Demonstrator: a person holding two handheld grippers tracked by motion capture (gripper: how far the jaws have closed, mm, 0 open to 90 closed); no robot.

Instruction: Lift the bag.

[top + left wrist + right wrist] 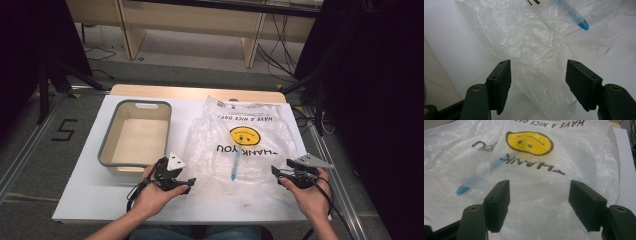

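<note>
A clear plastic bag (245,135) printed with a yellow smiley face (530,143) and "THANK YOU" lies flat on the white table (85,192). A slim blue object (234,169) rests inside it, its tip (584,25) poking out near the bag's near edge. My left gripper (189,184) is open at the bag's near left corner, and crumpled film (541,82) lies between its jaws (539,67). My right gripper (279,169) is open at the bag's near right side, its jaws (539,186) spread over the film (536,195) without closing on it.
An empty cream tub with a grey rim (107,145) stands on the left half of the table, just beyond my left hand. Bare white tabletop runs along the front edge. Dark stands and cables flank the table on both sides.
</note>
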